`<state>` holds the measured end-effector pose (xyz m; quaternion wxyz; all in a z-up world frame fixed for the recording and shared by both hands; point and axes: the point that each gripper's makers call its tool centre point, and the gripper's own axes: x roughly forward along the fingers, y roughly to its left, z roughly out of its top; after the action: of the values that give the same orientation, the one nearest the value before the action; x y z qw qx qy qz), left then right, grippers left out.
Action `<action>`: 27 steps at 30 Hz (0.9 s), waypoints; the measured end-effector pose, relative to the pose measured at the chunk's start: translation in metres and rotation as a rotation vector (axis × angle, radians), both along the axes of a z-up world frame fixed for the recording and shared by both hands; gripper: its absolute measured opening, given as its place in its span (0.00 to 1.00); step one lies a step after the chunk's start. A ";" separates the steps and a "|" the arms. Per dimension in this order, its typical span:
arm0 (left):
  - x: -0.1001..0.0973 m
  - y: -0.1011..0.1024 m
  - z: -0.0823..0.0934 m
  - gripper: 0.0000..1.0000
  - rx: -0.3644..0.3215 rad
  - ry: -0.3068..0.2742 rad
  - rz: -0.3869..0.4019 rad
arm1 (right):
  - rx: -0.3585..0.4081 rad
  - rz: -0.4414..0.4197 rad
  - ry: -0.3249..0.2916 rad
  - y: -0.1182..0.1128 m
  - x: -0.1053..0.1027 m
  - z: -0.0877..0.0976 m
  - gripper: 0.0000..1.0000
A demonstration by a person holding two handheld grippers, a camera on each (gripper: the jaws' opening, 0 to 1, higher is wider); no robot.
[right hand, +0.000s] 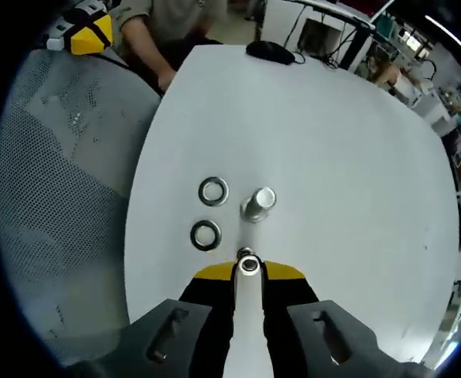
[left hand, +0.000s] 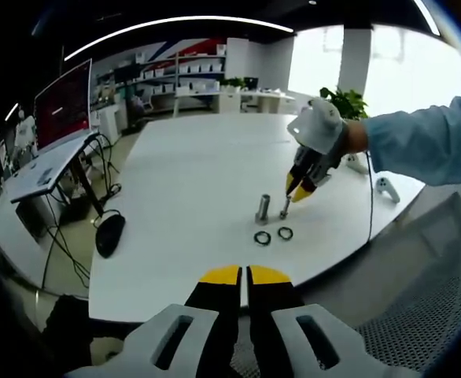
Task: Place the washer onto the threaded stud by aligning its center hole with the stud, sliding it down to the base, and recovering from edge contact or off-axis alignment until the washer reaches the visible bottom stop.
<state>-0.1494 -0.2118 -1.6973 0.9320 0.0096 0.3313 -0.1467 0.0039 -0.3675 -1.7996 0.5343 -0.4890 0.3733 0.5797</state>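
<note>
Right gripper (right hand: 248, 276): clamped on an upright stud (right hand: 248, 264), over the table (right hand: 333, 142).
Left gripper (left hand: 245, 276): held back at the table's near edge, jaws closed together with nothing between them.
Washers: two, washer A (right hand: 213, 191) and washer B (right hand: 205, 235), both flat on the table just beside the stud.
Cylinder (right hand: 257, 205): a second metal post stands near them.
Progress: judged barely begun; no washer is lifted or threaded.
Left to do: pick one washer, centre it, slide it to the base.
</note>
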 end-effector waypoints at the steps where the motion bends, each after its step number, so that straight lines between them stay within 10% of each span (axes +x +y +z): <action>1: 0.000 0.000 0.000 0.00 0.000 0.000 0.000 | -0.011 0.003 0.000 -0.001 -0.001 -0.001 0.14; 27: 0.000 0.000 0.000 0.00 0.000 0.001 0.001 | -0.112 0.035 0.045 0.000 0.000 -0.043 0.14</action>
<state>-0.1491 -0.2113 -1.6977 0.9320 0.0096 0.3316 -0.1462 0.0040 -0.3672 -1.8430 0.4871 -0.5114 0.4087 0.5780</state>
